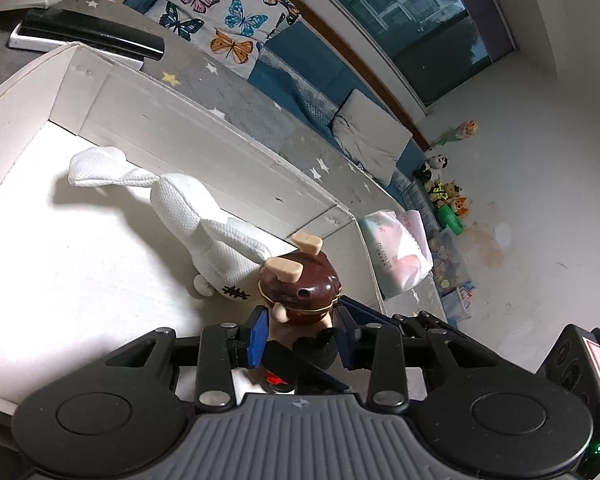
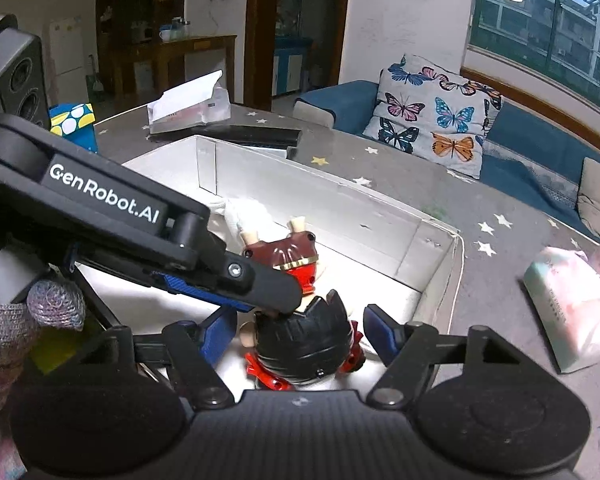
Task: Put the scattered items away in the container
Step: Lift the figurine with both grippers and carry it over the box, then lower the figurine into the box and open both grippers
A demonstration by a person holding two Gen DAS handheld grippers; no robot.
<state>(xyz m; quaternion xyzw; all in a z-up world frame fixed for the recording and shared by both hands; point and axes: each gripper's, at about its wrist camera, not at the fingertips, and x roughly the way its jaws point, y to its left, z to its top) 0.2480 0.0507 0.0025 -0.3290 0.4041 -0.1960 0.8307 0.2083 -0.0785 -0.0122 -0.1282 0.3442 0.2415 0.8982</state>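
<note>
A toy figurine (image 1: pixel 300 280) with black spiky hair (image 2: pixel 304 340), red trim and brown trousers lies inside the white cardboard box (image 1: pixel 220 120), near its corner. My left gripper (image 1: pixel 302 334) has its blue pads against the figurine's body, shut on it. In the right wrist view, one of its fingers (image 2: pixel 276 292) crosses over the toy's torso. My right gripper (image 2: pixel 298 332) stands open around the head, with a small gap at each pad. A white plush toy (image 1: pixel 192 208) lies in the box beyond the figurine and is partly hidden in the right wrist view (image 2: pixel 240 212).
The box (image 2: pixel 340 196) sits on a grey star-patterned table (image 2: pixel 480 208). A soft tissue pack (image 2: pixel 572 312) lies right of the box, a black flat device (image 2: pixel 260 134) behind it. A tissue box (image 2: pixel 188 108) stands further back. A gloved hand (image 2: pixel 20 328) holds the left gripper. A sofa runs alongside.
</note>
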